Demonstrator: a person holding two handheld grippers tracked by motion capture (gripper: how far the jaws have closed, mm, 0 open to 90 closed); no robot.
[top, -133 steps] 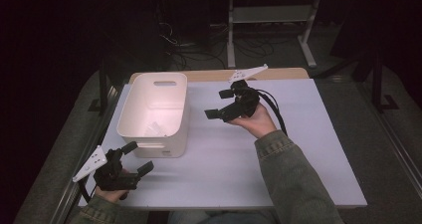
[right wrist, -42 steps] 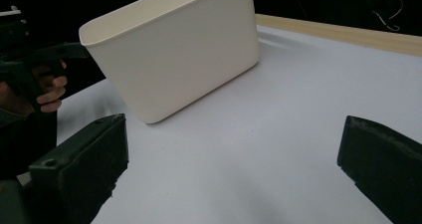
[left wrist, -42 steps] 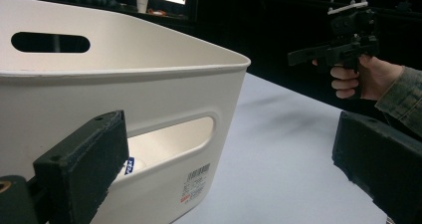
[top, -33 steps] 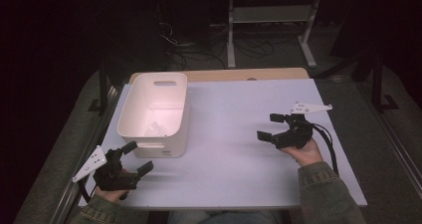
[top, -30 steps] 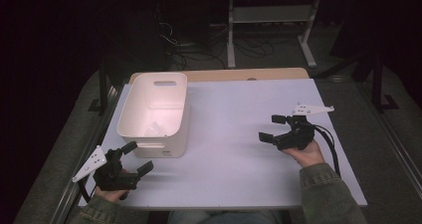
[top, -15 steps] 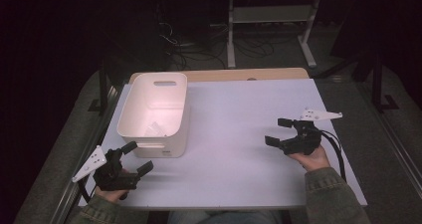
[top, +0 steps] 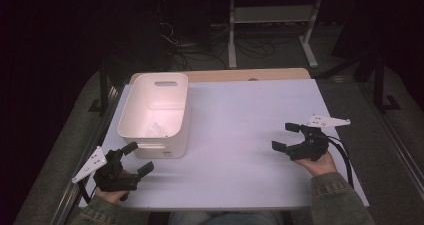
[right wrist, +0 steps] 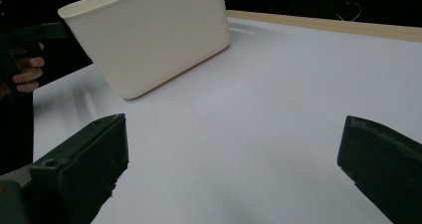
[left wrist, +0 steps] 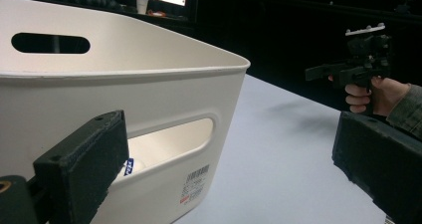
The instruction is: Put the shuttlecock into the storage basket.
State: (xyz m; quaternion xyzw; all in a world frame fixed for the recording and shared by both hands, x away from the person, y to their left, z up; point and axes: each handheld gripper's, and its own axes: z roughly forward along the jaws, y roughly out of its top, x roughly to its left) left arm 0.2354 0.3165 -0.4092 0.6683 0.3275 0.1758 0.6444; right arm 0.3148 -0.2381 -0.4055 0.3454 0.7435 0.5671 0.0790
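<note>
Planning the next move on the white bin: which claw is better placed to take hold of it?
Left, likely. The left claw is open right beside the white bin, facing its handle slot. The right claw, also open, sits far across the table.

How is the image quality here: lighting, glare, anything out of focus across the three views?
High view: the table is lit evenly while the surroundings fall to near black; the white bin glows slightly pink inside. Left gripper view: the left gripper jaws are soft, the bin wall sharper. Right gripper view: the right gripper jaws blur up close, and the tabletop is bright and featureless.
</note>
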